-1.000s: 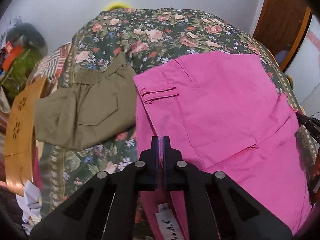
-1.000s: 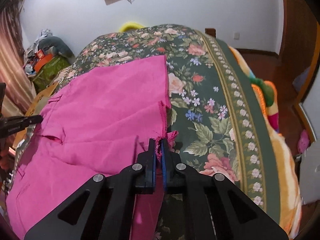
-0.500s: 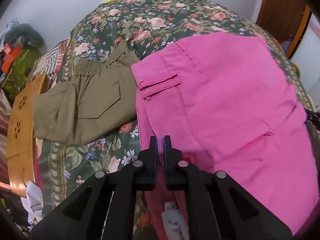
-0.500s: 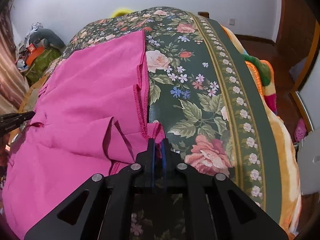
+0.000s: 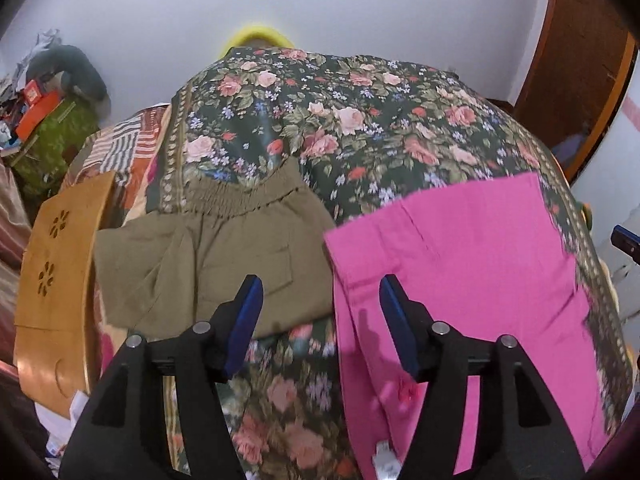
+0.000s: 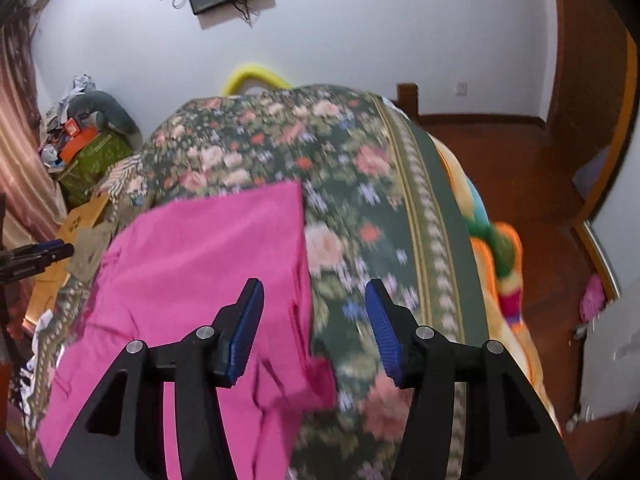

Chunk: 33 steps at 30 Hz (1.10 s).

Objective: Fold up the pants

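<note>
The pink pants (image 5: 472,280) lie folded and flat on the flowered bedspread (image 5: 340,120). My left gripper (image 5: 320,312) hovers above their left edge. Its jaws are opening, with nothing between the blue pads. In the right wrist view the pink pants (image 6: 200,280) fill the lower left. My right gripper (image 6: 314,312) hangs over their right edge, jaws opening, with only the cloth lying below them. The left gripper's tip (image 6: 48,252) shows at the far left there, and the right gripper's tip (image 5: 624,238) shows at the right edge of the left wrist view.
Folded olive pants (image 5: 208,264) lie left of the pink ones. A wooden board (image 5: 56,280) stands at the bed's left side, with cluttered bags (image 5: 52,128) behind it. A striped orange blanket (image 6: 496,264) hangs off the right side above a wooden floor (image 6: 520,168).
Both grippers were shut on the pink cloth; now both have let go, opened, and lifted back from the pants. The pink pants now lie flat on the bed.
</note>
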Available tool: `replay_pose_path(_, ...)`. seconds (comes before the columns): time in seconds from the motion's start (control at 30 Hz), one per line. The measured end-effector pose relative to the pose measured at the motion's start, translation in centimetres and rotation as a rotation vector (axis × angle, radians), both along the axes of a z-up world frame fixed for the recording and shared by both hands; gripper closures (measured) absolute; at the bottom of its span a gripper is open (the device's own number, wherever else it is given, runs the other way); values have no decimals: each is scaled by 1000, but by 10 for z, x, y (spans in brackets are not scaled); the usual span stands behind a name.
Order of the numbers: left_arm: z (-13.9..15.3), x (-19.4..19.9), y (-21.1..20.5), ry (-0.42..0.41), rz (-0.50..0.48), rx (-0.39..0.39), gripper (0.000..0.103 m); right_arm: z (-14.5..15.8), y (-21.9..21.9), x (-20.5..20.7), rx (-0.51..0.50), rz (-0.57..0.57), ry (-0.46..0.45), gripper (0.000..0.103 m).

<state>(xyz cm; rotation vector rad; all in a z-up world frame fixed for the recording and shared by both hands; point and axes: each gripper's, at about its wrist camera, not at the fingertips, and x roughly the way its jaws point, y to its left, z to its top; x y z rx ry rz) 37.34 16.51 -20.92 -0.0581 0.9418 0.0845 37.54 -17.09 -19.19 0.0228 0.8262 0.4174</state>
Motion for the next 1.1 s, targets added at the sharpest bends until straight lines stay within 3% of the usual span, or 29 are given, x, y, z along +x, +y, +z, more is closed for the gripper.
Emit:
replay_pose_path(0.17,-22,35,4,46,-9,-39,42,-4,21,30,6,19,-3,40)
replay_pose_path(0.37,-57,62,7,108,-20,-71,42,-27,44,66,-24,63,56,40)
replay_pose_path(0.5,-77,74,10,131,-5,-132,41,-41,54,90,-41,68,85,40)
replay_pose_path(0.63,-86,83,12,141,5,-172,41,-49,62,106,-5,71,103,40)
replay_pose_path(0.7,-88,86,12,147,-2,-183,44,-54,68,111,15,89,124,47)
replay_pose_path(0.73,-88,88,12,149,-13,-197,54,-56,72,111,1,89,116,52)
replay_pose_path(0.8,-86,88,12,151,-34,-232,62,-54,78,107,-18,101,68,64)
replay_pose_path(0.87,-84,87,7,145,-38,-185,73,-51,79,105,-16,101,50,85)
replay_pose_path(0.93,-80,86,3,135,-37,-144,89,-49,80,106,-27,92,54,94)
replay_pose_path(1.1,-53,76,-4,73,-19,-49,96,-30,83,102,-77,108,1,100)
